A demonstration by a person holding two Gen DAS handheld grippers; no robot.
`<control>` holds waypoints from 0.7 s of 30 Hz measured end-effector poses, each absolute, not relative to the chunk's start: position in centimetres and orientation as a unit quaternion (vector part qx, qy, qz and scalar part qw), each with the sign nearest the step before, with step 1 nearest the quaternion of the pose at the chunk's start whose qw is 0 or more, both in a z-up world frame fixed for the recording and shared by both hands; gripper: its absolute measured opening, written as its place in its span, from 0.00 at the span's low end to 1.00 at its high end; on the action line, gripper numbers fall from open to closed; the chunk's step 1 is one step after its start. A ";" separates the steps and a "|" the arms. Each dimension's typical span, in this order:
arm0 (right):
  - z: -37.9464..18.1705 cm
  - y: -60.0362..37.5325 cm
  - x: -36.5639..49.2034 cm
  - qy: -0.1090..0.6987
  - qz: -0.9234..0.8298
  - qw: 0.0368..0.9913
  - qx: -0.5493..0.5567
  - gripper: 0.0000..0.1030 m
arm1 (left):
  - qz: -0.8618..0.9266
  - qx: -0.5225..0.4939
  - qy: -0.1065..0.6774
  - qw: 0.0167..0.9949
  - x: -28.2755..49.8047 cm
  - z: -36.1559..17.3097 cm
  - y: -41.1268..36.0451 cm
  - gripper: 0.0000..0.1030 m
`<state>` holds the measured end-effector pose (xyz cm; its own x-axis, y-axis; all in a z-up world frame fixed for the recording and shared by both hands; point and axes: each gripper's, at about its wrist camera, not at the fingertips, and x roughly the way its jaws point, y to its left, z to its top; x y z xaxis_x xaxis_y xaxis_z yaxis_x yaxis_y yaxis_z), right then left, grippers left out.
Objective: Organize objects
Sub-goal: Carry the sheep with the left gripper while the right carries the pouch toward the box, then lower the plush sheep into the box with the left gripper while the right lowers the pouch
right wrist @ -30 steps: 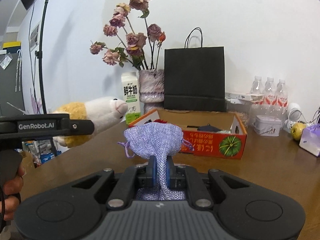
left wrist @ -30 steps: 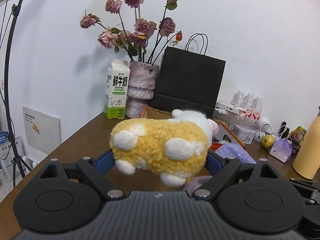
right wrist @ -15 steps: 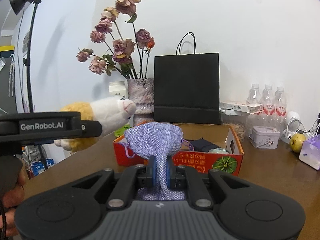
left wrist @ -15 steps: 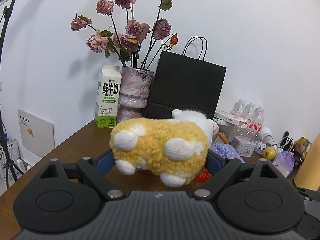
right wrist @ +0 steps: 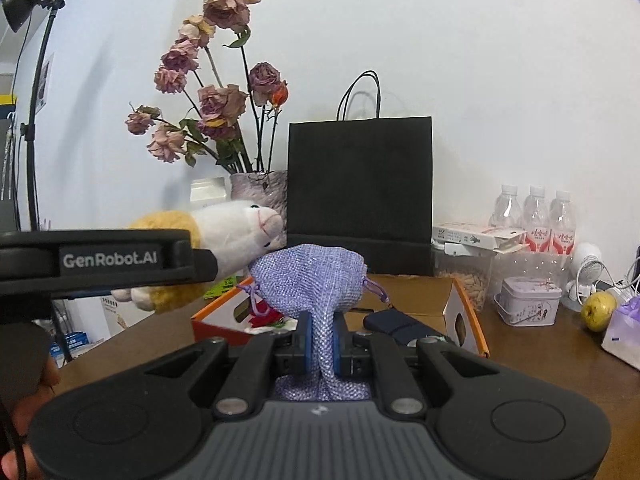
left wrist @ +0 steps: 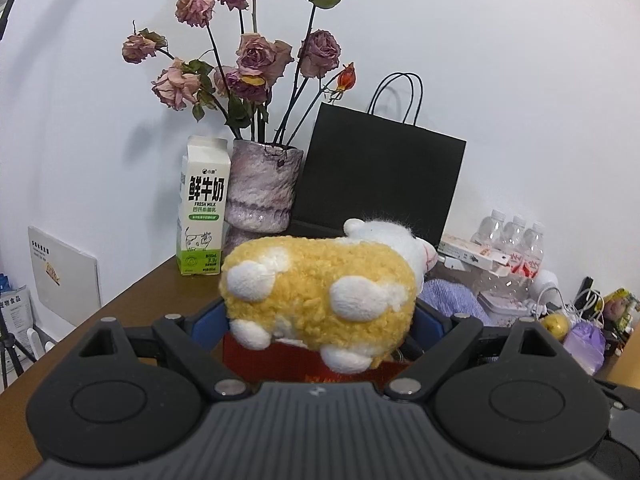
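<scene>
The left gripper (left wrist: 320, 312) clamps wide around the fluffy yellow-and-white plush sheep (left wrist: 320, 292) while the right gripper (right wrist: 322, 342) pinches the lilac mesh drawstring pouch (right wrist: 310, 280), both held above the open orange cardboard box (right wrist: 466, 316), presumably for dropping in.

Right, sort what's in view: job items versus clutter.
Job:
- plush, gripped in left tongs
- purple pouch, pinched in right tongs
- orange box

Lying about:
- vase
- milk carton
- black bag
- bottles
- tin
- apple
</scene>
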<state>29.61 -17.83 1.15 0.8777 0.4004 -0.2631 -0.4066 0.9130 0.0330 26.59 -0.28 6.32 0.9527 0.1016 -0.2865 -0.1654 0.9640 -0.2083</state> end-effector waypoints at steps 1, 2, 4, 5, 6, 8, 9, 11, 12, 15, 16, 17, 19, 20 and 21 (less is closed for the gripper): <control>1.1 -17.9 30.0 0.134 0.207 0.969 -0.011 0.08 | 0.069 -0.119 0.137 0.981 27.0 6.3 -0.2 0.90; 1.1 -18.0 30.4 0.135 0.206 0.969 -0.010 0.08 | 0.068 -0.121 0.137 0.981 27.5 6.2 -0.1 0.90; 1.2 -18.0 31.3 0.135 0.203 0.970 -0.009 0.08 | 0.069 -0.124 0.137 0.980 28.2 6.1 -0.1 0.90; 1.2 -18.0 31.6 0.135 0.203 0.970 -0.008 0.08 | 0.069 -0.124 0.137 0.980 28.6 6.0 -0.1 0.90; 1.2 -18.0 32.0 0.136 0.202 0.970 -0.007 0.08 | 0.069 -0.125 0.138 0.980 29.0 6.0 0.0 0.90; 1.2 -18.0 32.9 0.136 0.201 0.970 -0.006 0.08 | 0.068 -0.126 0.140 0.980 29.8 5.9 0.0 0.90; 1.2 -18.0 33.3 0.137 0.201 0.970 -0.005 0.08 | 0.068 -0.126 0.140 0.980 30.1 5.8 0.0 0.90; 1.2 -18.0 34.1 0.138 0.199 0.970 -0.003 0.08 | 0.068 -0.125 0.139 0.980 30.8 5.8 0.0 0.90; 1.1 -18.0 34.4 0.138 0.198 0.970 -0.003 0.08 | 0.068 -0.124 0.140 0.980 31.2 5.7 0.0 0.90; 1.1 -18.0 35.7 0.141 0.194 0.971 0.001 0.08 | 0.067 -0.122 0.144 0.980 32.3 5.5 0.0 0.90; 1.0 -18.0 36.0 0.141 0.193 0.971 0.001 0.08 | 0.066 -0.121 0.146 0.980 32.7 5.4 -0.1 0.90; 1.0 -18.0 36.4 0.142 0.192 0.971 0.002 0.08 | 0.066 -0.120 0.148 0.980 33.0 5.3 -0.1 0.90; 0.9 -18.0 37.2 0.144 0.192 0.971 0.001 0.08 | 0.067 -0.117 0.150 0.979 33.8 5.2 -0.1 0.90; 0.9 -17.9 37.6 0.145 0.191 0.971 0.001 0.08 | 0.067 -0.117 0.151 0.979 34.1 5.1 -0.1 0.90; 0.8 -17.9 37.9 0.145 0.191 0.971 0.000 0.08 | 0.067 -0.117 0.152 0.979 34.4 5.0 -0.1 0.90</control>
